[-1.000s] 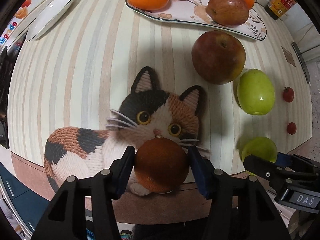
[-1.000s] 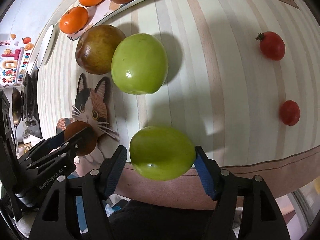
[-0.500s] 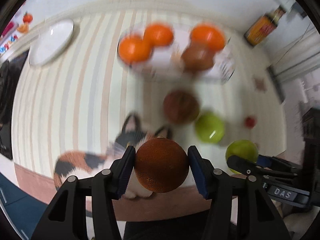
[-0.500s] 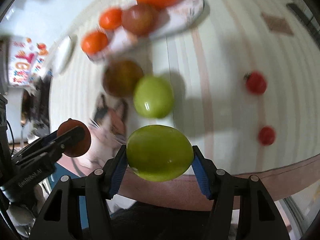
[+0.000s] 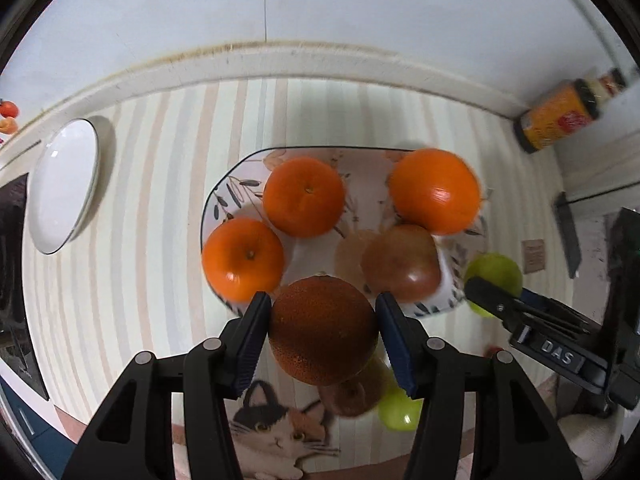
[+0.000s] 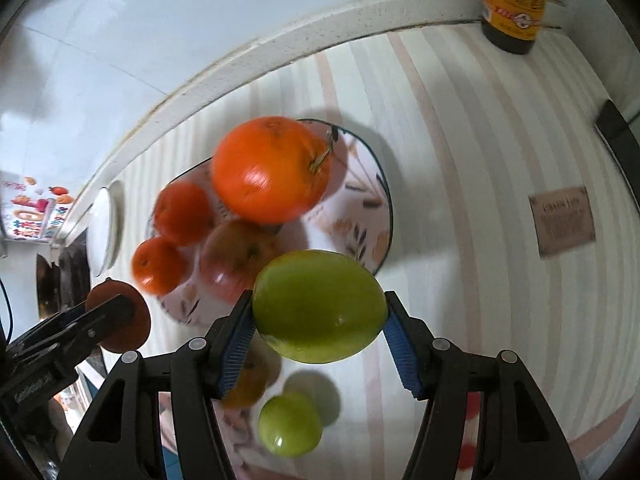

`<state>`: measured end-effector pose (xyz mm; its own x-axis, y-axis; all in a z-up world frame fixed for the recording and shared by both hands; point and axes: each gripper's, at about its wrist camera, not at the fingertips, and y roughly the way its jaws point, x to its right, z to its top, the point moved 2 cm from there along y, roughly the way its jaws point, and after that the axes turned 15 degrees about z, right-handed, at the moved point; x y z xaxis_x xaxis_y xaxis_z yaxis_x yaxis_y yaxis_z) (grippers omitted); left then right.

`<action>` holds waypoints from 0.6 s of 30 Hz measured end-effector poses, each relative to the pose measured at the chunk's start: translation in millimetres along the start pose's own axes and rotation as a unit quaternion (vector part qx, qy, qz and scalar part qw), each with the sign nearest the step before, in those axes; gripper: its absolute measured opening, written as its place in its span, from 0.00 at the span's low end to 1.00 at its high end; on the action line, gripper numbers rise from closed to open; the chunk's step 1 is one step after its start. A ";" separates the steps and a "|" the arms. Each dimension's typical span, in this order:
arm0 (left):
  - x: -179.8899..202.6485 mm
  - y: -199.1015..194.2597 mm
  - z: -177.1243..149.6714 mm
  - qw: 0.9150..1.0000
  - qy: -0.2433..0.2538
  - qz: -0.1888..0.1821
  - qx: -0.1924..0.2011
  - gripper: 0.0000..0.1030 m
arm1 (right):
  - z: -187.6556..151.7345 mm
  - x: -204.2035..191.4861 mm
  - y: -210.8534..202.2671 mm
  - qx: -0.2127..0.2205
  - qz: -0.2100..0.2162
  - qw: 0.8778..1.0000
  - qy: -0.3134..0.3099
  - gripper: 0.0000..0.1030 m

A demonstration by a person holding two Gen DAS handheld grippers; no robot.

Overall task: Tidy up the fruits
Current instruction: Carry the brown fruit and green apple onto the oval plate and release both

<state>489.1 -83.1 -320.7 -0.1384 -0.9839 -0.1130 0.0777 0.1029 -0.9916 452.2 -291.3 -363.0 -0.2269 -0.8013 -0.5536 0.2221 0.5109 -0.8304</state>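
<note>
The left gripper (image 5: 323,330) pinches a dark orange (image 5: 323,329) over the near rim of the patterned plate (image 5: 218,204), and only its view shows the empty white dish (image 5: 60,186) to the left. The right gripper (image 6: 318,334) clamps a green apple (image 6: 319,306) by the plate's right edge; its view alone shows bare striped cloth (image 6: 472,184) reaching to the sauce bottle (image 6: 514,4) at the wall
</note>
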 end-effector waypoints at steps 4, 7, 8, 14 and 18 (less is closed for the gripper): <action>1.6 15.9 5.0 1.000 -0.006 0.001 -0.019 0.50 | 12.1 8.8 10.6 -0.007 -0.009 1.000 0.003 0.63; 3.7 22.2 6.7 1.000 -0.007 -0.002 -0.025 0.51 | 15.1 12.8 13.8 -0.010 -0.008 1.000 0.008 0.63; 3.3 23.3 8.3 1.000 -0.007 -0.003 -0.027 0.51 | 15.8 13.2 14.6 -0.009 -0.006 1.000 0.009 0.63; 5.9 20.3 12.9 0.999 -0.023 -0.012 -0.023 0.58 | 19.0 14.8 13.7 -0.011 0.013 1.000 0.027 0.93; 4.6 9.7 15.0 1.000 -0.024 -0.005 -0.006 0.87 | 17.1 6.4 9.1 -0.007 -0.005 1.000 0.015 0.93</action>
<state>504.0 -88.9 -329.9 -0.0906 -0.9908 -0.1003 0.0656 0.0946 -0.9934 469.0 -297.2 -373.1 -0.2572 -0.7966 -0.5470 0.2065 0.5077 -0.8364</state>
